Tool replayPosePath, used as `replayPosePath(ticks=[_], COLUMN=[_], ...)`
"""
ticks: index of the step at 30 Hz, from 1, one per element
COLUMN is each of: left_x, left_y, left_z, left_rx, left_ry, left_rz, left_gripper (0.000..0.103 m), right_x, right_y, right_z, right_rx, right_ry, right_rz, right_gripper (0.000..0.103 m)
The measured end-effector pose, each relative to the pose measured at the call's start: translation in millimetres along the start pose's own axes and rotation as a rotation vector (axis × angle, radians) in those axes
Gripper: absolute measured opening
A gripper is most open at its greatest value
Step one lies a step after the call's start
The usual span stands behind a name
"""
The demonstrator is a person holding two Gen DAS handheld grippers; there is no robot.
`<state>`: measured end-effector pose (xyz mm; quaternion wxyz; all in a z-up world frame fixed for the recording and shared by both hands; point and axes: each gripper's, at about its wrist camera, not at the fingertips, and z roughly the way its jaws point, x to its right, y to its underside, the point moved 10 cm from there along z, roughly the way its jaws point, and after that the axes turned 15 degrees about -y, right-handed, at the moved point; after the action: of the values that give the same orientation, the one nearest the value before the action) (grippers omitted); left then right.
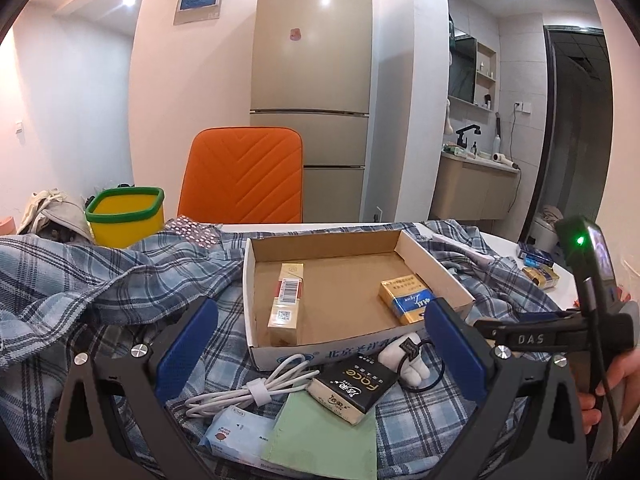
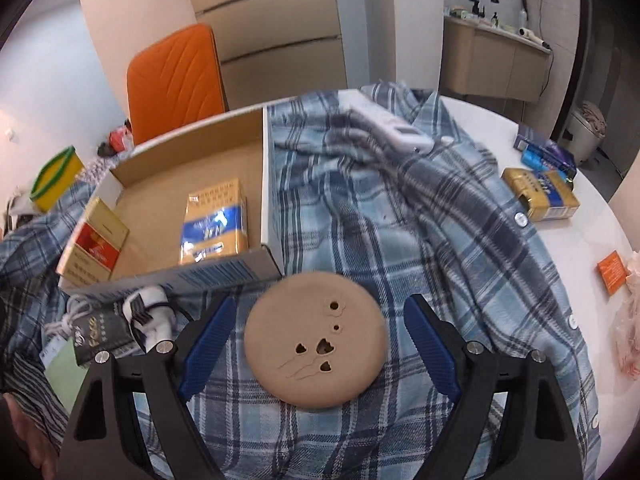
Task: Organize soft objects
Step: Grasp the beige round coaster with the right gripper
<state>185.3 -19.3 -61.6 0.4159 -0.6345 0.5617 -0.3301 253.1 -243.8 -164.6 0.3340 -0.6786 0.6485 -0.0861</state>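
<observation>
A blue plaid shirt [image 2: 400,220] is spread over the table. On it lies a round tan disc [image 2: 316,336] with small holes, sitting between the fingers of my right gripper [image 2: 320,304], which is open; neither pad touches it. My left gripper [image 1: 322,312] is open too and hangs over a black tissue pack [image 1: 348,388], a coiled white cable [image 1: 248,396], a green sheet [image 1: 324,436], a blue wipes pack [image 1: 232,436] and a small white plush piece [image 1: 404,356] with a black band. The plaid shirt [image 1: 100,280] lies under them.
An open cardboard box [image 1: 436,268] just beyond holds two cigarette packs. A white remote-like device [image 2: 392,128] rests on the shirt. More packs [image 2: 540,196] and an orange card [image 2: 612,272] lie at the table's right. A yellow bin [image 1: 124,216] and an orange chair [image 1: 244,176] stand behind.
</observation>
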Motion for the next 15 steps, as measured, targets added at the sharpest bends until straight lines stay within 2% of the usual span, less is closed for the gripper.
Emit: replayPosePath(ticks=[13,15], left_x=[0,0], left_y=[1,1], left_z=[3,3], left_rx=[-0.008,-0.009], left_ry=[-0.004,-0.004], left_rz=[0.005,0.003], left_gripper=[0.103,0.103], right_x=[-4,-3], right_y=[15,15], right_z=[19,20], right_rx=[-0.105,-0.109], right_ry=[0.040,0.041], right_rz=[-0.048,-0.044], right_gripper=[0.088,0.084])
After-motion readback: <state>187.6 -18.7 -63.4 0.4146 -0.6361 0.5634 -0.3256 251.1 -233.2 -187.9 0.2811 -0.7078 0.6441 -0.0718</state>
